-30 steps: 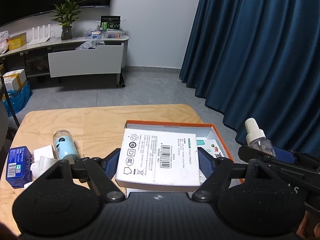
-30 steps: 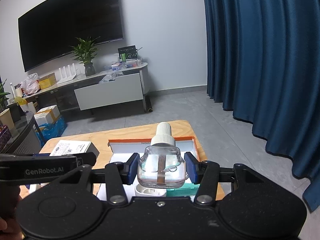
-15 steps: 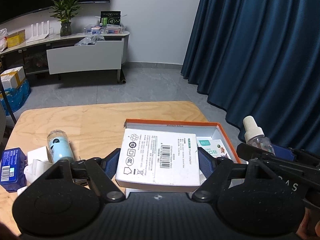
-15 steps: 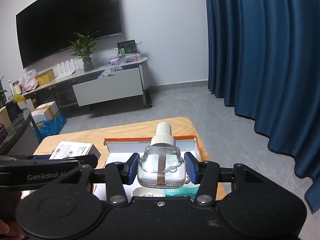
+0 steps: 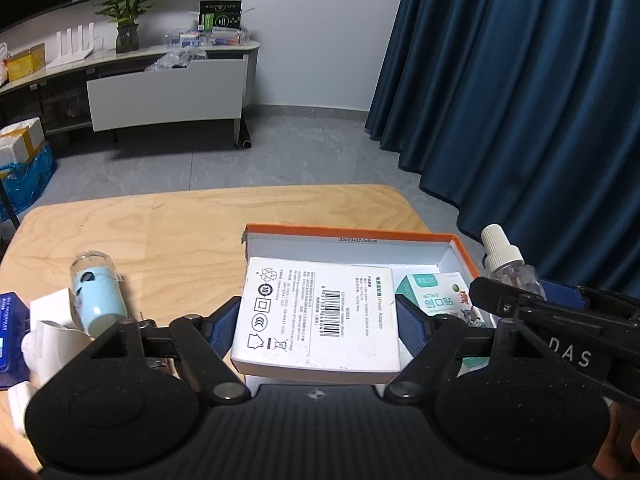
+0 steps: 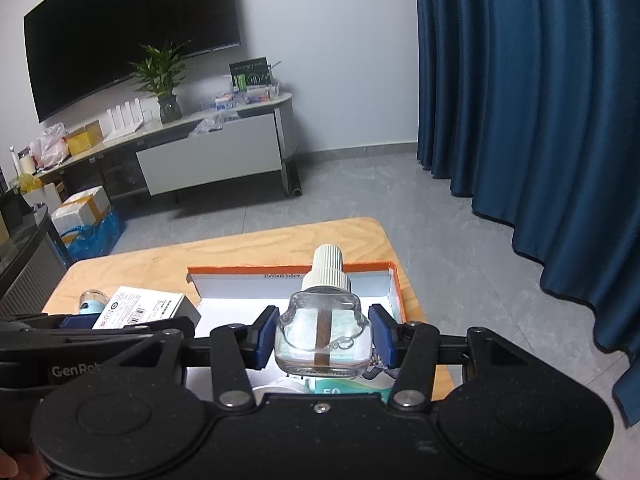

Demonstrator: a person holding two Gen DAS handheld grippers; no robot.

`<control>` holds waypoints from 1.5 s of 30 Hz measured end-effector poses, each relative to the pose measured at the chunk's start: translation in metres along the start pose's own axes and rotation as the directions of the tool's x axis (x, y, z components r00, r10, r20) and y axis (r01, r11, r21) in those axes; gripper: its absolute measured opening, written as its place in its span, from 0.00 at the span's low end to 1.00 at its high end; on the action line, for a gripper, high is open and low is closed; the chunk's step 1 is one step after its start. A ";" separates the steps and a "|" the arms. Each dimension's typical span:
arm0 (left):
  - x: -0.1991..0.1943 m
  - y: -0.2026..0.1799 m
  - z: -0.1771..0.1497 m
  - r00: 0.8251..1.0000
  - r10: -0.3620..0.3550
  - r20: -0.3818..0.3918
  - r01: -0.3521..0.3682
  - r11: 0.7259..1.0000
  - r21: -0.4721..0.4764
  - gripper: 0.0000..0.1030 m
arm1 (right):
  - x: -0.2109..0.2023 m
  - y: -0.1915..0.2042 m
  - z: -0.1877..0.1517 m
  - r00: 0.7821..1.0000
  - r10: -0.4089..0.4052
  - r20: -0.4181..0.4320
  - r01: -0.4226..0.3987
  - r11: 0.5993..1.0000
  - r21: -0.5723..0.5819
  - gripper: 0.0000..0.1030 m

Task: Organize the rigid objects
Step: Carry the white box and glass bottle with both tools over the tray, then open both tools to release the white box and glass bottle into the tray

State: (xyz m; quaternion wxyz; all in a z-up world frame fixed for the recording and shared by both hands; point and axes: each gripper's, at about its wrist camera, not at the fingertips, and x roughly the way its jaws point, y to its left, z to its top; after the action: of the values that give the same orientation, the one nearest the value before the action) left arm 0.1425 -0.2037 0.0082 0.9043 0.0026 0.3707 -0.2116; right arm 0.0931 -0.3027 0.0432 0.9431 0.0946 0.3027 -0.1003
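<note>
My left gripper (image 5: 316,322) is shut on a white power adapter box (image 5: 316,316) and holds it over the left part of the orange-rimmed open box (image 5: 348,234). My right gripper (image 6: 322,338) is shut on a clear glass bottle (image 6: 322,336) with a white ribbed cap and holds it upright over the same box (image 6: 288,270). The bottle also shows at the right of the left wrist view (image 5: 506,264). A teal bandage carton (image 5: 434,294) lies inside the box.
On the wooden table (image 5: 180,232) to the left lie a light blue cylinder in clear plastic (image 5: 96,292), white packets (image 5: 52,320) and a dark blue box (image 5: 10,332). Blue curtains (image 5: 520,100) hang on the right. A TV cabinet (image 5: 160,92) stands behind.
Both grippers have moved forward over the orange-rimmed box with their loads still held. The items on the left of the table have slid toward the frame's left edge.
</note>
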 end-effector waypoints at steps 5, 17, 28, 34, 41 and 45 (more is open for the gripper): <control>0.007 0.001 0.002 1.000 -0.001 -0.019 0.002 1.000 0.003 0.77 | 0.016 -0.004 0.003 1.000 0.004 -0.022 -0.003 1.000 0.011 0.58; 0.029 -0.002 0.008 0.998 -0.023 -0.050 0.023 1.000 -0.009 0.78 | 0.039 -0.021 0.014 1.000 0.012 -0.003 -0.012 0.997 0.077 0.60; 0.031 0.000 0.008 0.991 -0.110 -0.070 0.105 0.992 -0.074 0.91 | 0.000 -0.028 0.013 0.997 -0.014 0.082 0.006 0.995 0.096 0.66; 0.006 0.009 0.009 0.997 -0.048 -0.065 0.043 0.996 -0.083 0.93 | -0.018 -0.013 0.008 0.996 0.003 0.094 -0.010 0.998 0.069 0.66; -0.021 0.021 0.000 0.997 0.037 -0.067 -0.041 0.997 -0.058 0.96 | -0.025 0.002 -0.003 0.998 0.017 0.057 -0.020 0.998 0.053 0.73; -0.033 0.028 -0.005 0.995 0.071 -0.064 -0.075 0.996 -0.051 0.97 | -0.028 0.013 -0.008 0.999 0.032 0.040 -0.034 0.998 0.044 0.75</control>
State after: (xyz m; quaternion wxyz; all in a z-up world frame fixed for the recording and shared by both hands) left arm 0.1289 -0.1653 0.0226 0.8993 -0.0016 0.4036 -0.1683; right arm 0.0697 -0.2845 0.0547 0.9480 0.1185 0.2803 -0.0932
